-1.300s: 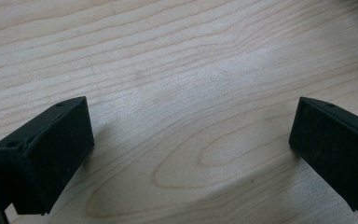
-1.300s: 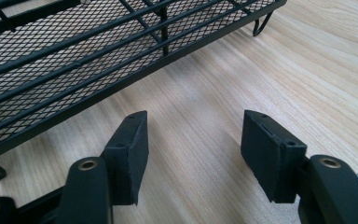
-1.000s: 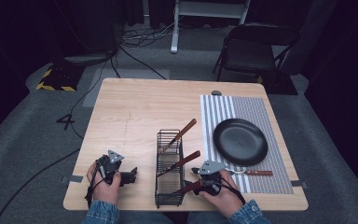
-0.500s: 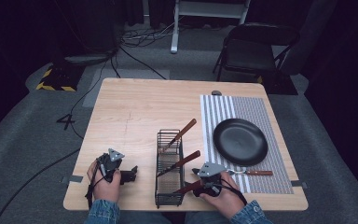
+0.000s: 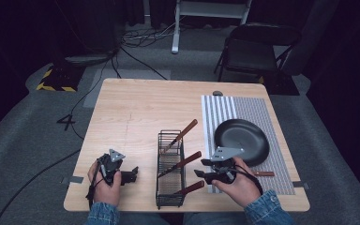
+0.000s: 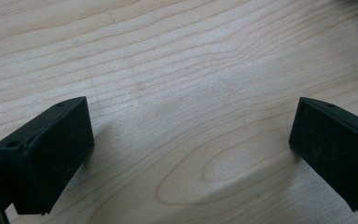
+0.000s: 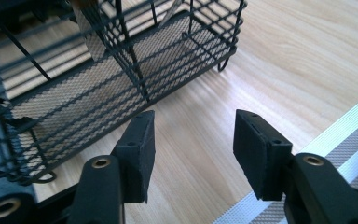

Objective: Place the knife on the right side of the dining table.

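The right gripper sits low on the table with its jaws apart and nothing between them. Just in front of it stands the black wire basket, with three wooden-handled knives sticking out. The nearest knife leans toward this gripper, close to its tips. Behind the gripper, on the striped mat, lies one more knife, next to the black pan. It looks like the job is moving knives between the basket and the mat, and this is a pause between grabs. Next, the right gripper needs to line its jaws up around a handle and squeeze. The left gripper rests on the bare wood on the other side of the basket, jaws wide apart, holding nothing.
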